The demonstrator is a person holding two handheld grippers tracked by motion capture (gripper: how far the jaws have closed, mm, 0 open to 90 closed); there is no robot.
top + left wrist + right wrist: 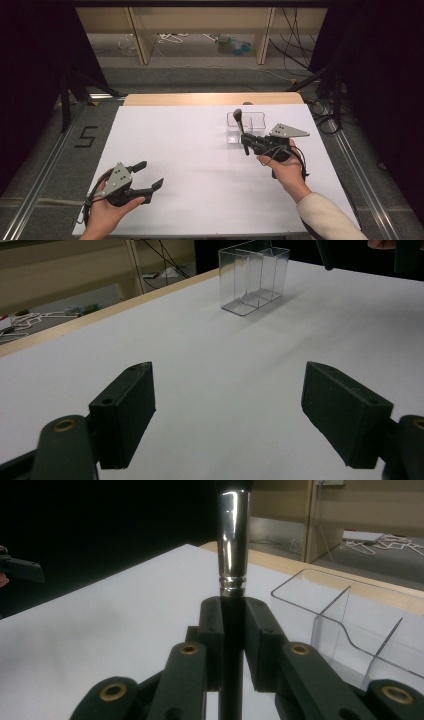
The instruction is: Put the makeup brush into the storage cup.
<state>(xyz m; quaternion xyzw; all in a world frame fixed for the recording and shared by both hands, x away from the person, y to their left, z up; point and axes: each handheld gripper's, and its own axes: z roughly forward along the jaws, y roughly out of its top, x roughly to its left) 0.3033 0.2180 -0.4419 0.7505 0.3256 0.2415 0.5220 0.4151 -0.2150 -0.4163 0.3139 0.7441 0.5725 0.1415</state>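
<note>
Brush (239, 121), black-handled with chrome ferrule, stood clamped in my right gripper (245, 141) beside clear plastic divided organizer (260, 118); left gripper (149, 175) gaped empty. I judged vertical lowering best.

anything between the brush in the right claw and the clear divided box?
Nothing visible. The right claw is shut on the brush, held upright beside the clear box. The box's open top is unobstructed; its compartments look empty.
</note>
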